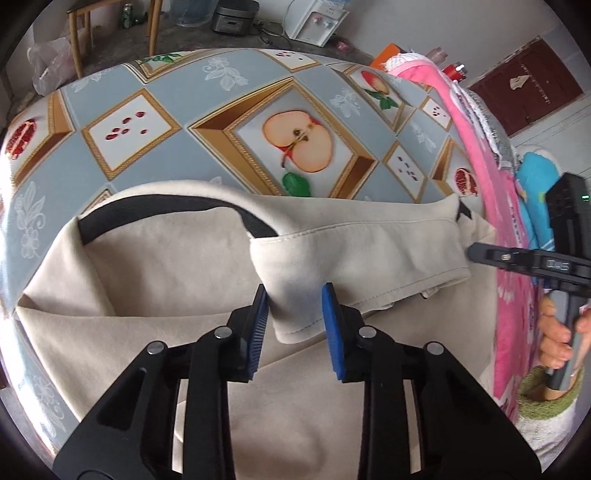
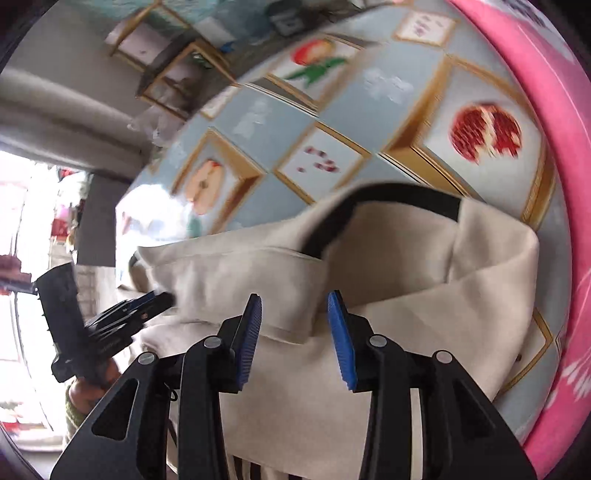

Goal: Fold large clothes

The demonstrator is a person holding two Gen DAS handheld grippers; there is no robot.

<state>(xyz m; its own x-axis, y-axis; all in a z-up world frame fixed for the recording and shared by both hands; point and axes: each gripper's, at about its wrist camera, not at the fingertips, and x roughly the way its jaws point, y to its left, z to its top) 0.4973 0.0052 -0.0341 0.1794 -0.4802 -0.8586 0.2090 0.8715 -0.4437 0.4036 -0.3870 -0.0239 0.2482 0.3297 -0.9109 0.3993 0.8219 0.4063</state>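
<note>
A large cream garment (image 1: 155, 280) with a black neck band (image 1: 166, 210) lies on the fruit-patterned tablecloth (image 1: 155, 96). A folded sleeve or strip (image 1: 351, 243) lies across it. My left gripper (image 1: 295, 314) is open, its blue pads (image 1: 334, 325) on either side of the strip's lower end. My right gripper (image 2: 294, 325) is open over the same garment (image 2: 406, 314), its jaws apart above the cloth. In the left wrist view the right gripper (image 1: 476, 253) touches the strip's right end. In the right wrist view the left gripper (image 2: 159, 301) shows at the left.
A pink cloth (image 1: 476, 140) and a blue cloth (image 1: 535, 177) lie along the table's right side. Beyond the table stand a wooden chair (image 1: 79, 22), a rice cooker (image 1: 234, 14) and a white appliance (image 1: 317, 22). A dark red door (image 1: 528, 85) is at the far right.
</note>
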